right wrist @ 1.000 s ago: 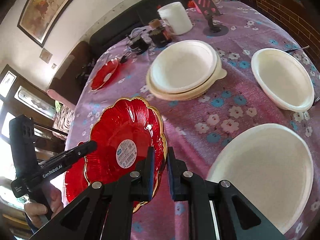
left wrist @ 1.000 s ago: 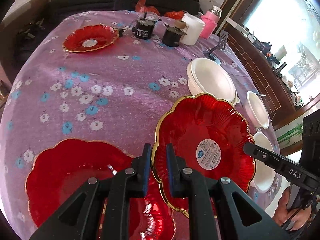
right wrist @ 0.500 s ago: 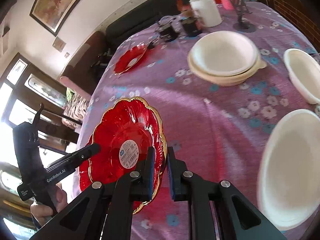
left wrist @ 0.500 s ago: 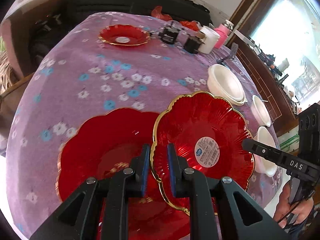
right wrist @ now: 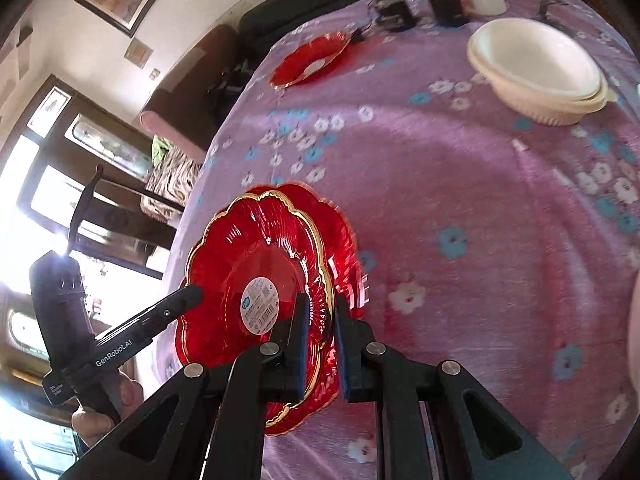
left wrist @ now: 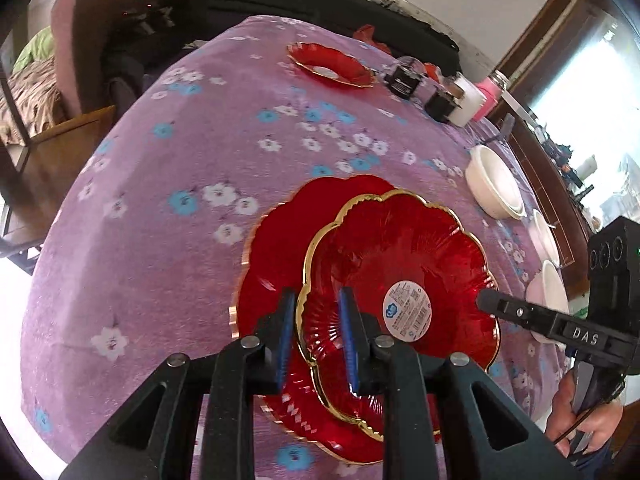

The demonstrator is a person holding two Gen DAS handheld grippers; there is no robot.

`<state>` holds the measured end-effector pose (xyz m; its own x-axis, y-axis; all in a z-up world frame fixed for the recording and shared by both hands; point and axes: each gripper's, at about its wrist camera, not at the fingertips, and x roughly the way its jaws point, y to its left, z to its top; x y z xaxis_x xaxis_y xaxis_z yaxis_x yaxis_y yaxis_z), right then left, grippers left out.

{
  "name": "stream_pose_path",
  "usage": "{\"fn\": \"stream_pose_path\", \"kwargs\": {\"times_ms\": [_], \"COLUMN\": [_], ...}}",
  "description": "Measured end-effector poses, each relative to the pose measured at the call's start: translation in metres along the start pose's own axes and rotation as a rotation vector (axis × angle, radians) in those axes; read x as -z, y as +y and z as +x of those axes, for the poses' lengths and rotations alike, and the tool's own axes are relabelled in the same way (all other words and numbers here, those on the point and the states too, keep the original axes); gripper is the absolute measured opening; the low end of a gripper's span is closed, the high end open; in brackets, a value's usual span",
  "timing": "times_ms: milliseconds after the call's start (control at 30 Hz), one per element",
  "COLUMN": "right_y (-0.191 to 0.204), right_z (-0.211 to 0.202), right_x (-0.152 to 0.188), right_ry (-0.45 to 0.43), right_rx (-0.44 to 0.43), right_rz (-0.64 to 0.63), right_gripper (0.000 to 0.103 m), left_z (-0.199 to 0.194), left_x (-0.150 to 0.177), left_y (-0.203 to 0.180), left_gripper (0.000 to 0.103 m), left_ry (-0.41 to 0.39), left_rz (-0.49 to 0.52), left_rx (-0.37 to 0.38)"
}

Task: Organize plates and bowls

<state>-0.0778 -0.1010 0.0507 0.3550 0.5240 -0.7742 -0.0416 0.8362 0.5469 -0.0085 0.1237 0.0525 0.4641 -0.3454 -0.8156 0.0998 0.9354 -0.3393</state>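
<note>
Left gripper (left wrist: 316,336): fingers pinching near rim of labelled red plate (left wrist: 400,280), held over second red plate (left wrist: 276,264) lying just beyond. Right gripper (right wrist: 320,334): pinching the same plate's opposite rim (right wrist: 256,280); white bowls (right wrist: 536,72) far ahead-right. Risk: uneven release may leave the plates off-centre, the glossy rim sliding.

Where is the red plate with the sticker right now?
The stickered plate is held at its rim by both grippers, left and right, over a second red plate on the near part of the purple table.

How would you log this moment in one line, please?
left claw: shut on held red plate | right claw: same plate | above second red plate
</note>
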Motion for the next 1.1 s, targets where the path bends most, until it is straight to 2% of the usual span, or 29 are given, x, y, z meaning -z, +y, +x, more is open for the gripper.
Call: {"fn": "stream_pose_path", "kwargs": {"times_ms": [300, 433, 567, 733, 900, 1100], "right_y": [0.004, 0.011, 0.018, 0.023, 0.023, 0.022], "right_z": [0.021, 0.023, 0.027, 0.029, 0.028, 0.026], "right_x": [0.005, 0.007, 0.010, 0.014, 0.016, 0.018], "right_ry": [0.019, 0.008, -0.004, -0.025, -0.038, -0.044], "right_rx": [0.021, 0.067, 0.107, 0.156, 0.166, 0.161], "right_rz": [-0.017, -0.067, -0.108, -0.154, -0.163, -0.160], "right_gripper": [0.013, 0.013, 0.013, 0.013, 0.013, 0.013], "left_z": [-0.001, 0.000, 0.000, 0.000, 0.000, 0.000], "left_x": [0.005, 0.008, 0.011, 0.013, 0.017, 0.020], "left_y": [0.002, -0.003, -0.008, -0.010, -0.014, -0.018], "left_gripper": [0.019, 0.020, 0.026, 0.028, 0.039, 0.042], "left_ry": [-0.050, -0.076, -0.091, -0.101, -0.112, -0.124], "left_rz": [0.024, 0.056, 0.083, 0.099, 0.120, 0.132], "left_rx": [-0.058, -0.104, -0.130, -0.143, -0.142, -0.153]}}
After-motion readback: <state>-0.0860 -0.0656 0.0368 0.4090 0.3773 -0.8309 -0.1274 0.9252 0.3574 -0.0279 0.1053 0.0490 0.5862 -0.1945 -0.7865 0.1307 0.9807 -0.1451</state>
